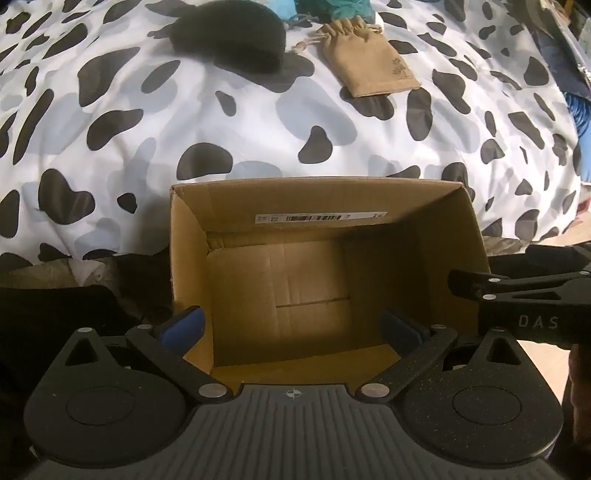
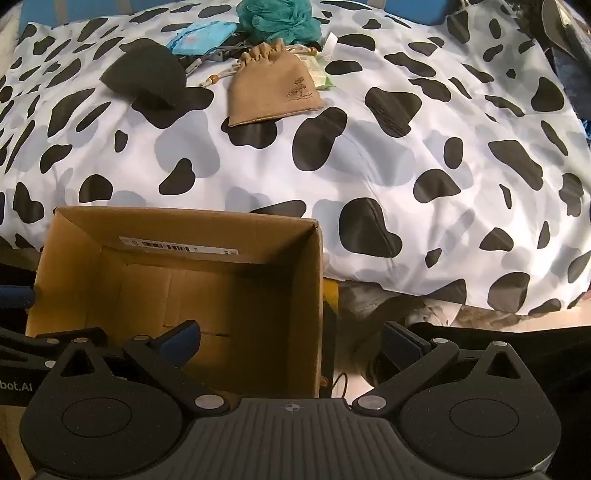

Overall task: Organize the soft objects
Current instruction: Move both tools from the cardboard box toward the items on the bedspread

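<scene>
Several soft things lie at the far end of the bed [image 2: 369,177], well apart from the empty cardboard box [image 1: 461,236] at its near edge: a tan drawstring pouch [image 2: 273,88], a black foam pad [image 2: 147,74] and a teal mesh puff [image 2: 277,16]. All look light and squashy; the pouch is probably best pinched at its gathered neck. Both the left gripper [image 1: 291,325] and right gripper [image 2: 291,339] hang above the box with jaws apart, holding nothing. Only the right view shows a blue pouch [image 2: 201,37].

The open right claw [image 2: 291,341] straddles the cardboard box's [image 2: 314,295] right wall.
</scene>
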